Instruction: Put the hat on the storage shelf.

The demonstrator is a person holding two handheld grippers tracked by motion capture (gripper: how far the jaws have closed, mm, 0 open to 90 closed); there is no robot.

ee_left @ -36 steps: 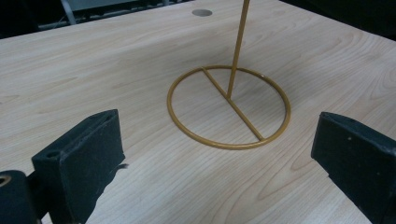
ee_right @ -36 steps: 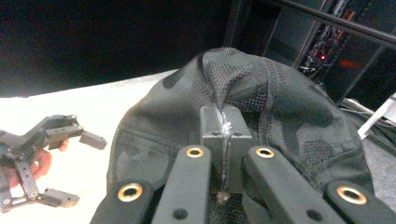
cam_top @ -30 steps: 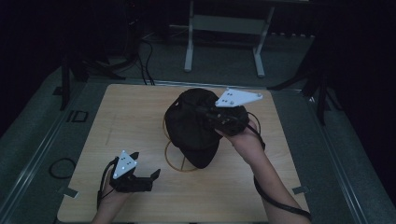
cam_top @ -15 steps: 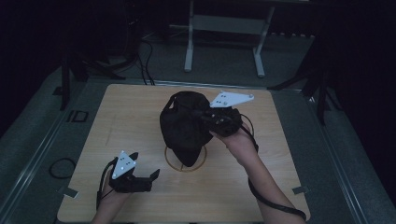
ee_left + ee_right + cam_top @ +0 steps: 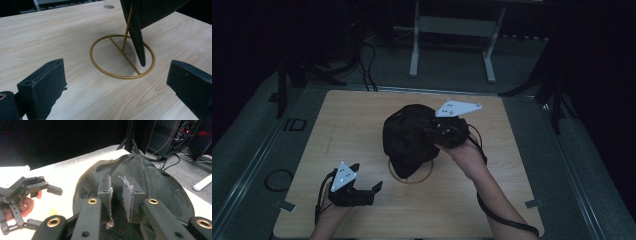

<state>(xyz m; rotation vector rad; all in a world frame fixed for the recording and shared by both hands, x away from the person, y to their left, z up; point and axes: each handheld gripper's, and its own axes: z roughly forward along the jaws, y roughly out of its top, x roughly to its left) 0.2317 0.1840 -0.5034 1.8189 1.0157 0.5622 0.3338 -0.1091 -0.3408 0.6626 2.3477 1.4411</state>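
From above, we see our right gripper [image 5: 439,131] pinching the black cap [image 5: 408,140], held over the gold stand [image 5: 410,172] at mid-table. Our left gripper [image 5: 362,190] waits spread near the front edge, left of the stand.

In the left gripper view, the stand's ring [image 5: 122,57] lies straight ahead between our wide jaws, its rod rising into the cap [image 5: 140,30] above.

In the right gripper view, our jaws are nearly closed on a fold of cap mesh [image 5: 155,182]; the left gripper [image 5: 25,195] hangs open beyond. The right hand is nearer, the cap directly above the stand.
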